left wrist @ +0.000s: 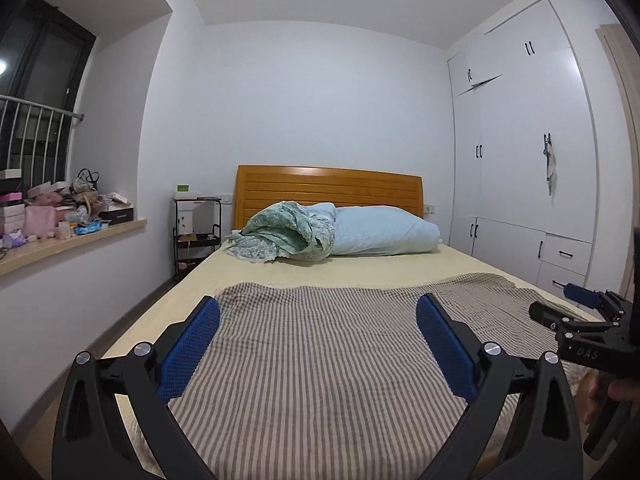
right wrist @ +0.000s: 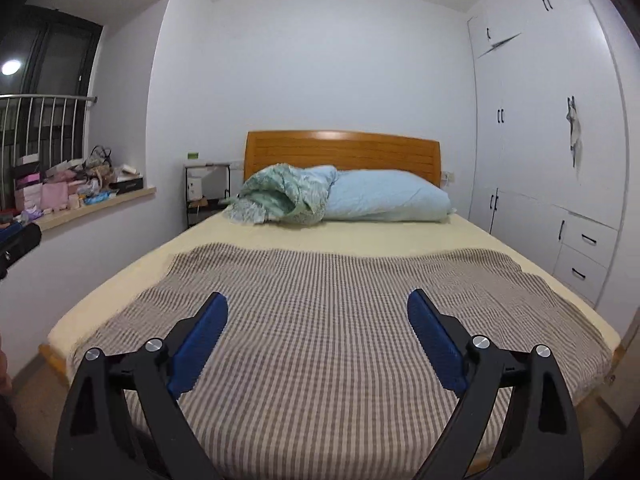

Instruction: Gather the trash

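Both grippers hover at the foot of a bed, facing its wooden headboard. My left gripper is open, its blue pads wide apart with only the striped blanket behind them. My right gripper is open too, empty, above the same striped blanket. In the left wrist view the right gripper shows from the side at the right edge, held by a hand. No loose trash shows on the bed. A cluttered window sill at the left carries boxes, bags and wrappers.
A rolled green quilt and a light blue pillow lie by the headboard. A black bedside rack stands left of the bed. White wardrobe doors and drawers line the right wall. A narrow floor strip runs along the bed's left side.
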`<state>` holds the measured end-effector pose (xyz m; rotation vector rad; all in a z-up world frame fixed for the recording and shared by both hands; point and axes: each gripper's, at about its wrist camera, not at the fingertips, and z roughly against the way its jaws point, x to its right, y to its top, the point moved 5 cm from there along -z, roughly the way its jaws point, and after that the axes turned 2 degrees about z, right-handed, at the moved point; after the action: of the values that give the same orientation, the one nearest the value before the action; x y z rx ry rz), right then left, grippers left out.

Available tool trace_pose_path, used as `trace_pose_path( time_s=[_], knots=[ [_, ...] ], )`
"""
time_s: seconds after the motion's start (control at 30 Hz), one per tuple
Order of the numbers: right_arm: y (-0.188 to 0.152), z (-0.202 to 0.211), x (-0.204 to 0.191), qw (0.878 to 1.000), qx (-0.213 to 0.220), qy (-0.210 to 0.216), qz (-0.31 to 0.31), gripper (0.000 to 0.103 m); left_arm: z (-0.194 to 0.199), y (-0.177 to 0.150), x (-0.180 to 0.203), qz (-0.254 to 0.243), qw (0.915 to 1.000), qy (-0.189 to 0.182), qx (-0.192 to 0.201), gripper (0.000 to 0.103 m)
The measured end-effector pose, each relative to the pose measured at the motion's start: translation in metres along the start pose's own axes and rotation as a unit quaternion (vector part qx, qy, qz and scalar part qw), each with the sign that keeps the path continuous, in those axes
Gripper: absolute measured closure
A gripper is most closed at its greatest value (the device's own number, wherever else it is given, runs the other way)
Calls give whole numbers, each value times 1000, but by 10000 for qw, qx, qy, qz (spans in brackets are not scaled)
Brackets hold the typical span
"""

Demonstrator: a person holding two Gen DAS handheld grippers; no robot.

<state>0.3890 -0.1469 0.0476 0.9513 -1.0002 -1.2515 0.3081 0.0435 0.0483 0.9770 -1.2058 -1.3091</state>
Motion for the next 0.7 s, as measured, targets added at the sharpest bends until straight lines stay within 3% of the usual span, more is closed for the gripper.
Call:
trace_pose_path(
  time_s=[0.27,0.4,0.5,0.7],
  knots=[
    [-39,66,-8,9996,-204,-2,197,16,97,-26,-5,-35,9991,417,-3,8],
    [-56,108,-19,9999,-21,14,142,16,141,-41,-2,-91,9988,446,-164,8],
    [-69,136,-26,9999,142,-23,41,16,187,-56,8,-75,9992,393,-65,8],
    [-102,208,-53,9990,427,71,-100,16,251,-86,28,-547,9984,166,-44,8]
  ],
)
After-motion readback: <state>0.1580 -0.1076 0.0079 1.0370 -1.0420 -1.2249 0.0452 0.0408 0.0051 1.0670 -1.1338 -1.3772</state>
